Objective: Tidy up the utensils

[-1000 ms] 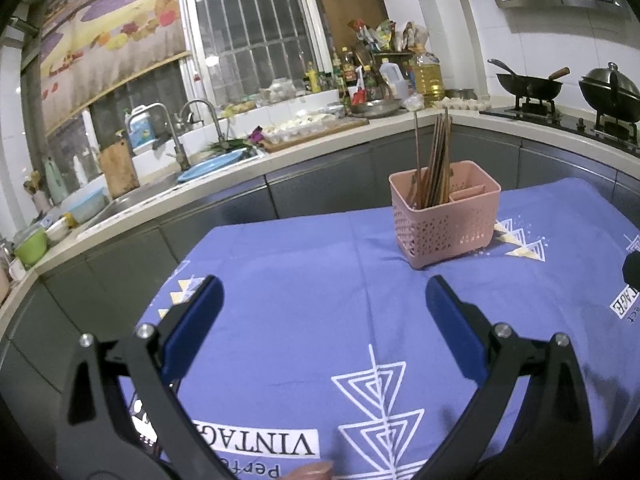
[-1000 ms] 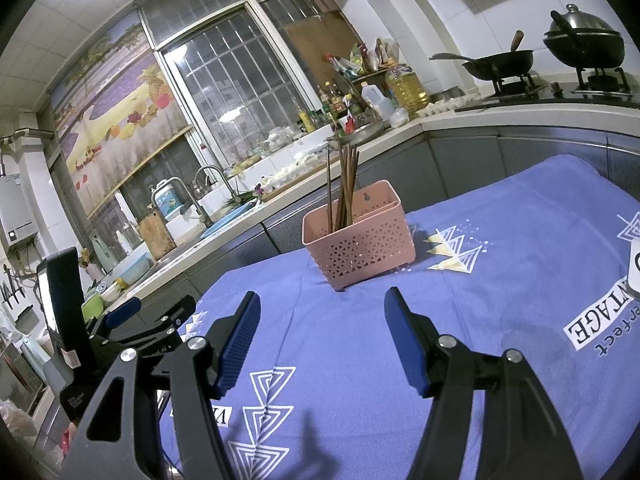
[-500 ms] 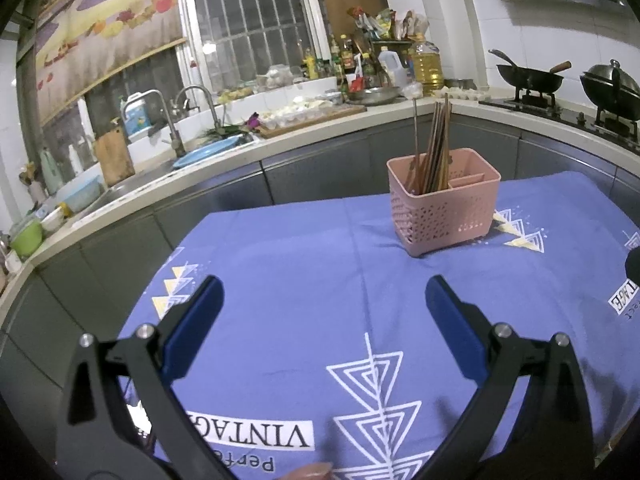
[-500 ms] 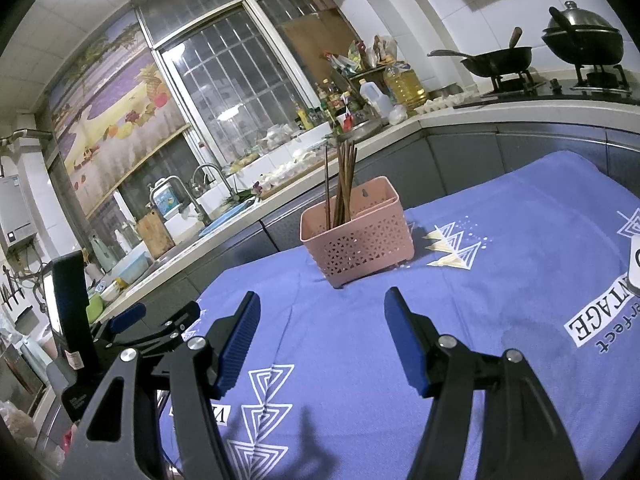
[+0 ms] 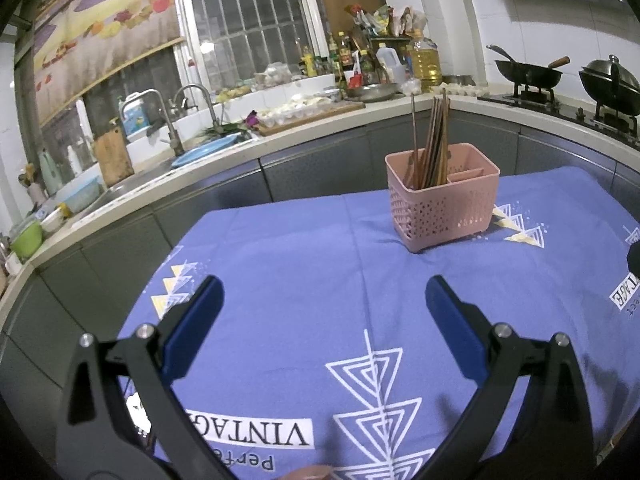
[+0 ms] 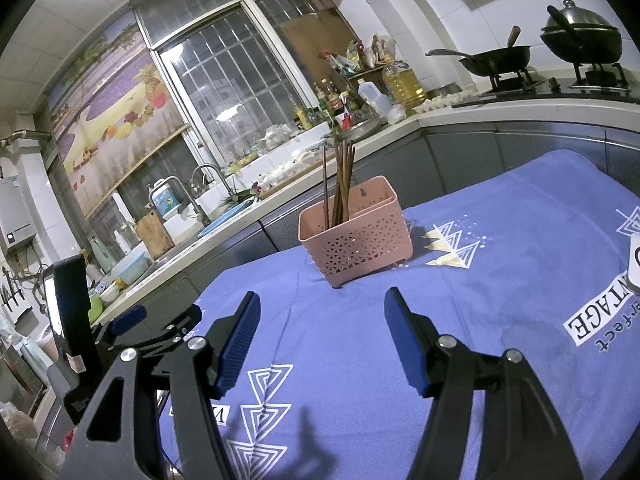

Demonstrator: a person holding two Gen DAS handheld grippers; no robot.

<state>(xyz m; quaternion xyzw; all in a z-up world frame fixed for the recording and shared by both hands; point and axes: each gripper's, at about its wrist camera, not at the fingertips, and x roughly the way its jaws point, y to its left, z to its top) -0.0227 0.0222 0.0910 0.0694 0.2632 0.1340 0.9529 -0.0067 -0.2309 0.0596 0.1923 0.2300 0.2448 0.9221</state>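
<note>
A pink perforated utensil basket [image 5: 444, 208] stands on the blue tablecloth [image 5: 304, 264], with several brown chopsticks [image 5: 434, 140] upright in its left compartment. It also shows in the right wrist view [image 6: 356, 246], with the chopsticks [image 6: 342, 184]. My left gripper [image 5: 322, 304] is open and empty, well short of the basket. My right gripper [image 6: 322, 326] is open and empty, also short of the basket. The left gripper's body [image 6: 120, 332] shows at the left of the right wrist view.
A kitchen counter [image 5: 224, 152] with sink, taps and bottles curves behind the table. Woks [image 5: 528, 74] sit on the stove at the far right. A white object [image 6: 634, 264] lies at the right edge of the cloth.
Both grippers have stayed open and empty. The left wrist view has shifted slightly, with the basket a little lower in the frame. The right wrist view has barely changed.
</note>
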